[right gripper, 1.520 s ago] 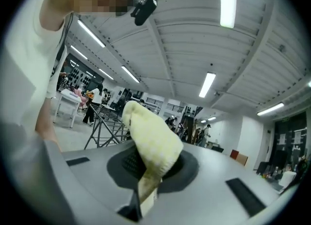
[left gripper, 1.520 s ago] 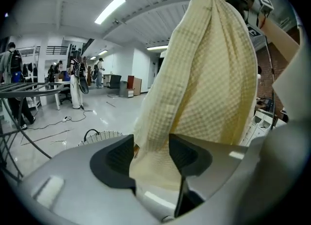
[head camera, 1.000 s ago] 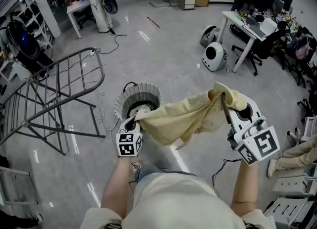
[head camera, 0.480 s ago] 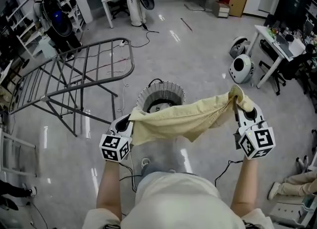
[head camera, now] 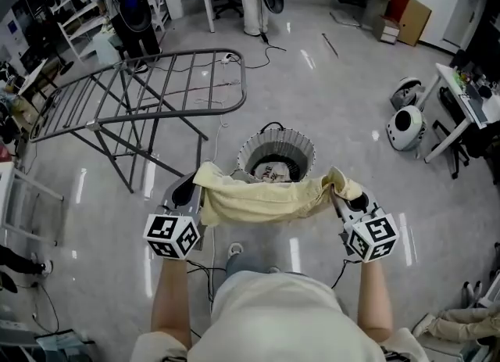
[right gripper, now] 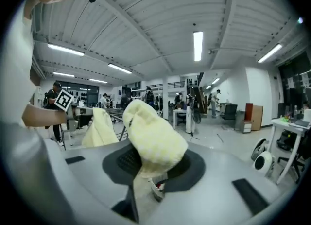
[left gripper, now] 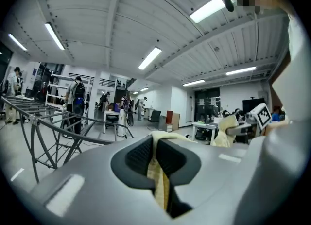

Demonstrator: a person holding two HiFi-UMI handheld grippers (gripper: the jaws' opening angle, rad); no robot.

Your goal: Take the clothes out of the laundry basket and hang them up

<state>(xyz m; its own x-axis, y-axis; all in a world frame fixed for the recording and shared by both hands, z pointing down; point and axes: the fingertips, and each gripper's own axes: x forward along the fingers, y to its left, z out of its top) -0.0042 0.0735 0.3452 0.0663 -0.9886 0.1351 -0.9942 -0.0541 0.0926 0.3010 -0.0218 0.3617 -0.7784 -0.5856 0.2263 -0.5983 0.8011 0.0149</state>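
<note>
1. The grey metal-tube drying rack (head camera: pixel 141 110) stands unfolded on the glossy floor. It is ahead of the left gripper (head camera: pixel 190 190) and out to its left, well apart from both grippers.
2. The pale yellow waffle-textured cloth (head camera: pixel 258 200) hangs in the air as a sagging band from one gripper to the other. One end is at each gripper's jaws.
3. The round white slatted laundry basket (head camera: pixel 248 157) sits on the floor just beyond the cloth, ahead of the gap between the two grippers. A pale printed garment (head camera: pixel 273 171) lies inside it.
4. In the left gripper view, the left gripper's jaws are pinched narrow on a thin fold of the yellow cloth, which runs down between the two dark ribbed pads (left gripper: pixel 138 157).
5. The right gripper (head camera: pixel 337 195) has just been opening its jaws, which now stand partly apart. In the right gripper view a thick bunch of the yellow cloth sits between them and bulges over the top, with its grip loosened. The dark pad (right gripper: pixel 127 160) on one side shows bare beside the bunch.
</note>
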